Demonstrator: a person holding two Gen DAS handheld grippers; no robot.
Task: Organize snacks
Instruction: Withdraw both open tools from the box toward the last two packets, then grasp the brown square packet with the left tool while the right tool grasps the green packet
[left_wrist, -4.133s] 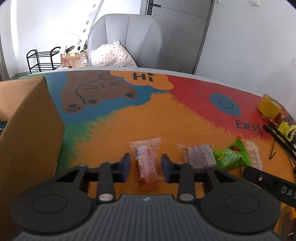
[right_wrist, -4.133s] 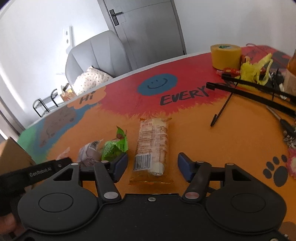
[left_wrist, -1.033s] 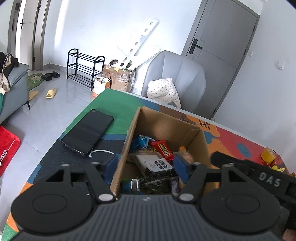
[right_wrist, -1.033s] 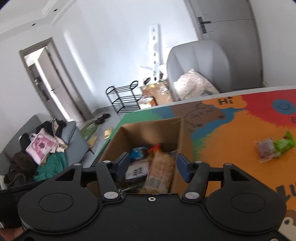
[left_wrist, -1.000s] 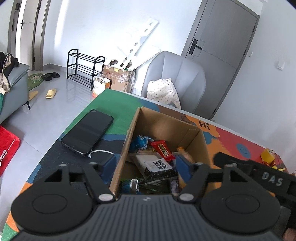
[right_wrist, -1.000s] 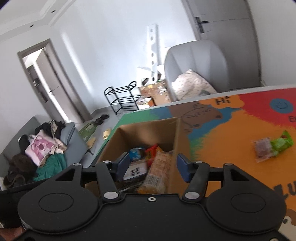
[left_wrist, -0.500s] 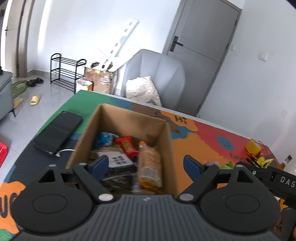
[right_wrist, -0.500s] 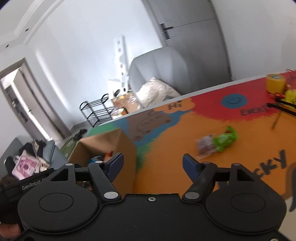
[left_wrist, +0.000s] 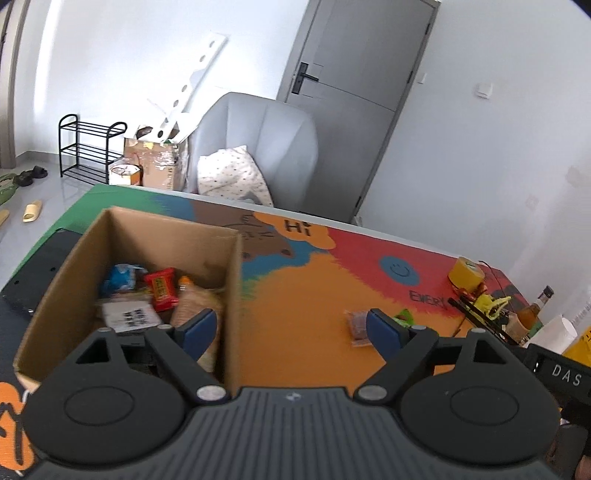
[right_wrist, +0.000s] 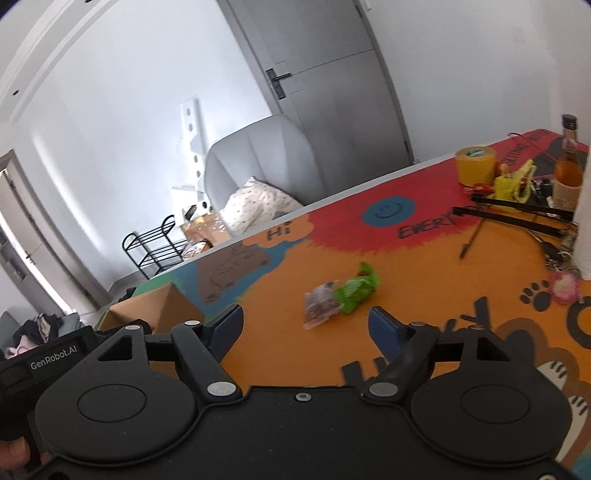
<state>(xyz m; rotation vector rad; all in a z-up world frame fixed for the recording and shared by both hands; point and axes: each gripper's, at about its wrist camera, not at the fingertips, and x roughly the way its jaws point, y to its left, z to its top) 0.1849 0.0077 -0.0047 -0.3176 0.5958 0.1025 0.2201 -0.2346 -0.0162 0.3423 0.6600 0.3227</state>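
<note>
An open cardboard box (left_wrist: 232, 280) stands on the colourful table mat and holds several snack packs, among them a red one (left_wrist: 160, 290) and a tan bread pack (left_wrist: 194, 306). My left gripper (left_wrist: 291, 328) is open and empty above the box's right wall. A clear pack of dark snacks (right_wrist: 321, 304) and a green pack (right_wrist: 358, 288) lie together on the orange part of the mat; both also show in the left wrist view, the clear pack (left_wrist: 356, 325) partly behind a fingertip. My right gripper (right_wrist: 306, 326) is open and empty, held above the mat in front of them.
A yellow tape roll (right_wrist: 474, 166), a bottle (right_wrist: 569, 166), black rods (right_wrist: 517, 218) and small clutter sit at the table's right end. A black phone (left_wrist: 33, 273) lies left of the box. A grey chair (left_wrist: 258, 147) stands behind the table.
Both grippers have swung right, away from the box toward the two packs on the mat. The bread pack and the orange pack picked up earlier now lie in the box.
</note>
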